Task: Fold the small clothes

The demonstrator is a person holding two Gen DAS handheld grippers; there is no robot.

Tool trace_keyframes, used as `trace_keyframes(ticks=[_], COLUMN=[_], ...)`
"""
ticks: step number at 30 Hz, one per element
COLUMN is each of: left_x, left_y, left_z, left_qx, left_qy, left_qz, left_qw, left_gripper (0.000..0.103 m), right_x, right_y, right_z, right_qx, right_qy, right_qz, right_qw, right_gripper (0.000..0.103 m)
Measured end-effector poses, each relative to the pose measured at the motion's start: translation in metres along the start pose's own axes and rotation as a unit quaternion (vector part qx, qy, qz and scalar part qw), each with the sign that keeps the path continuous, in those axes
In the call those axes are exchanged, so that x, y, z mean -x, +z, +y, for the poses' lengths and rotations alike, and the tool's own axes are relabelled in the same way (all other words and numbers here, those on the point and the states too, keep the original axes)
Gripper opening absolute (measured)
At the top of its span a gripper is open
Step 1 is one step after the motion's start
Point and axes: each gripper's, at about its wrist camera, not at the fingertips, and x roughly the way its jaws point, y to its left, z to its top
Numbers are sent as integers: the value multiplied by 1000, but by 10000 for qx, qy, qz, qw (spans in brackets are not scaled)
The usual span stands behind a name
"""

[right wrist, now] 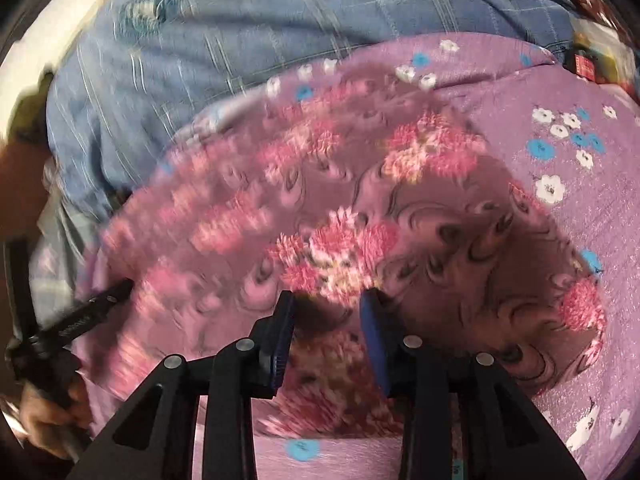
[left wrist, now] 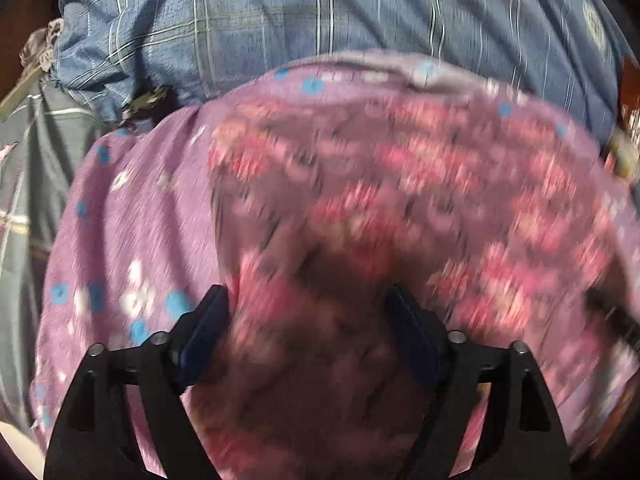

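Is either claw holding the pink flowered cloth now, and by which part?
Neither claw, left or right, visibly grips: both stand open over the pink flowered cloth, which is blurred.

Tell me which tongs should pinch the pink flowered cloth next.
Probably the right tongs: they stand open over a sharply seen part of the pink flowered cloth. The left tongs are open too, over motion-blurred cloth.

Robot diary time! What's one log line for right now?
left gripper: open over pink flowered cloth | right gripper: open, same cloth | cloth lies on purple sheet | blue checked pillow behind
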Motion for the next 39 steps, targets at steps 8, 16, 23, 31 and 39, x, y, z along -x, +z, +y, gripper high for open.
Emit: trace_keyframes(ticks=[8,16,23,31,39], left_x=[67,116,105,71,38], left_y=[-77,-141,-116,-98,-85], left_z=[79,92,89,80,91], left_qx=[1627,2122,2422,2977,3741], left_qy=[-593,-1109,-1188,-1687,-1974], left_qz=[-389,-501,-573,-1,282], left_qw=[9841,9696,9612,9396,9057], left_gripper=[83,83,82,78,78], right_x=[61,75,58,28,16], right_y=[-32,-45,-42,-26,-27], right_z=[-2,32,50,46,42], right_qx=[-124,358,454,53,72], right_qy=[913,1790,2080,2083,1999], right_qz=[-738,-869,-641,-451,-104], right_qw=[9930,9794,9750,9770,9797], right_gripper=[42,43,43,43,42])
